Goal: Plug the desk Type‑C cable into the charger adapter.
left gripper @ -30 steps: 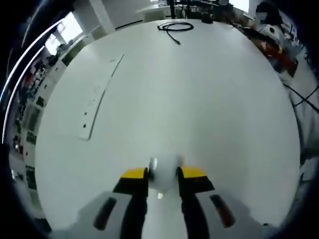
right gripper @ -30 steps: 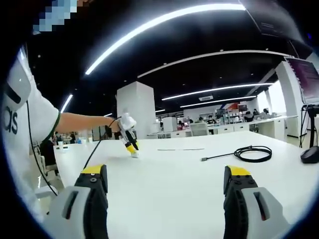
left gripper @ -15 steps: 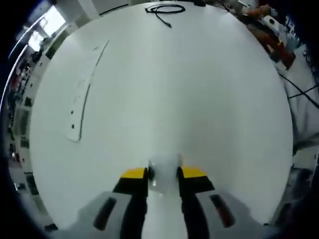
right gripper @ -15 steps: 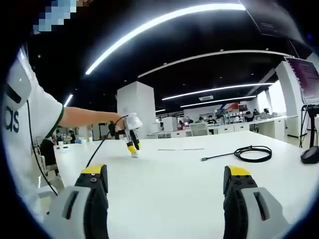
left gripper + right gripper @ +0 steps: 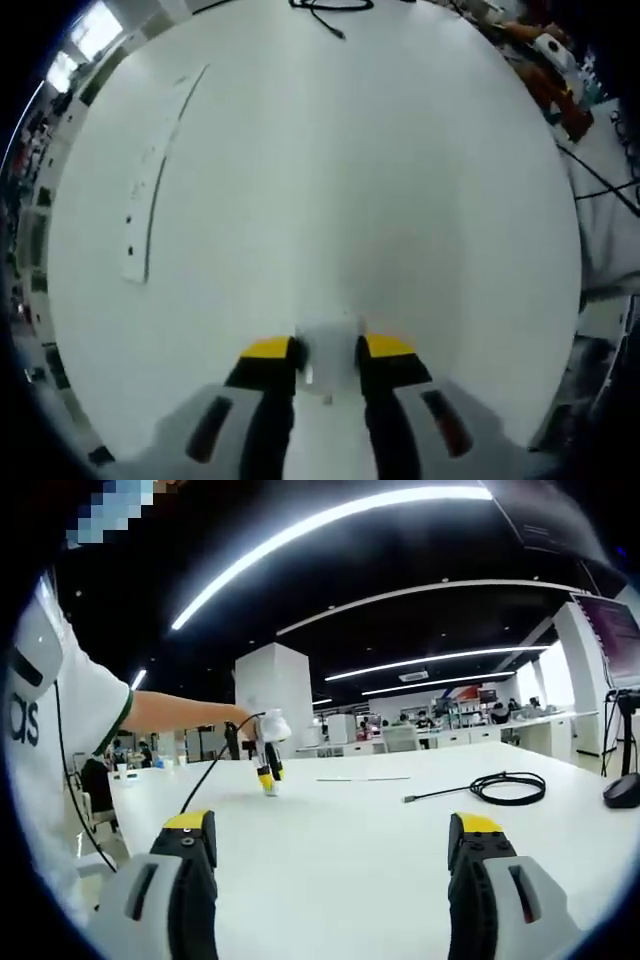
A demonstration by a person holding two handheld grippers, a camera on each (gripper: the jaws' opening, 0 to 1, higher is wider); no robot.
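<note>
— What do you hold?

— Your left gripper (image 5: 328,352) clenches one white charger adapter (image 5: 327,350), low over the white desk (image 5: 380,200). Your right gripper (image 5: 335,842) gapes, holding nothing.

— And farther off?

— One coiled black Type‑C cable (image 5: 492,788) lies well apart on the desk. A flat white strip (image 5: 152,185) lies to its side; nothing blocks the way.
</note>
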